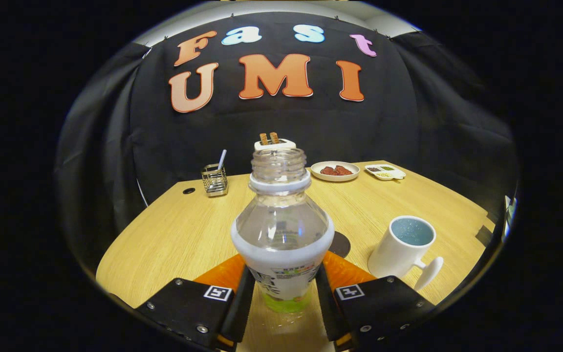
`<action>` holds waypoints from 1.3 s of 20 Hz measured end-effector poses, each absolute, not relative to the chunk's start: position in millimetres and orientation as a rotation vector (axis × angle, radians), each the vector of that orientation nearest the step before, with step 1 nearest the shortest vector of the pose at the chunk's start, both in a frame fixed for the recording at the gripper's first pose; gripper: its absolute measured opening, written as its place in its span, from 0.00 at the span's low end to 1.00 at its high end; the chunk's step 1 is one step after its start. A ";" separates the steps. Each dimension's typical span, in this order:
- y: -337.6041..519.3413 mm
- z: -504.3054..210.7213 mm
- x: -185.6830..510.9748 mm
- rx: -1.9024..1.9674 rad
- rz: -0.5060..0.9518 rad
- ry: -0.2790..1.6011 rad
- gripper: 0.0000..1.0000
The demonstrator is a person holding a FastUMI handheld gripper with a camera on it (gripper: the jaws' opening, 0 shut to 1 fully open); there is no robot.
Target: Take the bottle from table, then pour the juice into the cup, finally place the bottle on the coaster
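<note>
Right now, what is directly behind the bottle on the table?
A dark round coaster peeks out behind the bottle, mostly covered by it. Farther back, a white toaster with two bread slices shows above the open neck; its body is hidden. The gripper jaws clamp the bottle.

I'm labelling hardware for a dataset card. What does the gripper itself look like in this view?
The gripper has two black, angular finger housings with silver screws. Each carries a small square black-and-white marker near its inner edge. Orange parts show behind the housings, and the dark inner pads are long and narrow.
</note>
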State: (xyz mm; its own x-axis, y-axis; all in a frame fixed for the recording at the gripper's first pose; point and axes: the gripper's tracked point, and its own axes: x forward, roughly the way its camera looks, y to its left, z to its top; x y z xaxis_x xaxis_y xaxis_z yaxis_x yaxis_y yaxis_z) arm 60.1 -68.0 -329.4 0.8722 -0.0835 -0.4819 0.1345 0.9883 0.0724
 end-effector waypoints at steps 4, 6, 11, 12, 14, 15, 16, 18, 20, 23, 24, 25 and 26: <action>-65.4 -327.2 60.5 0.228 -0.092 0.498 0.61; -61.3 -322.8 63.1 0.291 -0.069 0.492 0.61; -66.0 -308.9 67.0 0.418 -0.071 0.465 0.61; -65.7 -305.5 69.4 0.462 -0.066 0.456 0.61; -63.5 -296.5 72.3 0.563 -0.050 0.429 0.61; -63.1 -293.8 72.7 0.613 -0.045 0.421 0.61; -63.9 -291.6 73.8 0.659 -0.042 0.414 0.61; -64.9 -287.4 76.1 0.746 -0.044 0.398 0.60; -66.5 -279.4 81.3 0.831 -0.041 0.377 0.61; -69.4 -275.9 87.3 0.937 -0.049 0.361 0.61; -71.8 -275.4 88.2 0.968 -0.052 0.358 0.61; -74.2 -273.6 88.9 1.003 -0.058 0.353 0.61; -75.7 -271.1 90.1 1.038 -0.057 0.342 0.61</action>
State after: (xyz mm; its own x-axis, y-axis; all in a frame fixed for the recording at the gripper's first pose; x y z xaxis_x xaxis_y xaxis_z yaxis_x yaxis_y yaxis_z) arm 90.1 -75.7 -271.1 0.9457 0.1145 -0.3042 0.2064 0.5114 0.8342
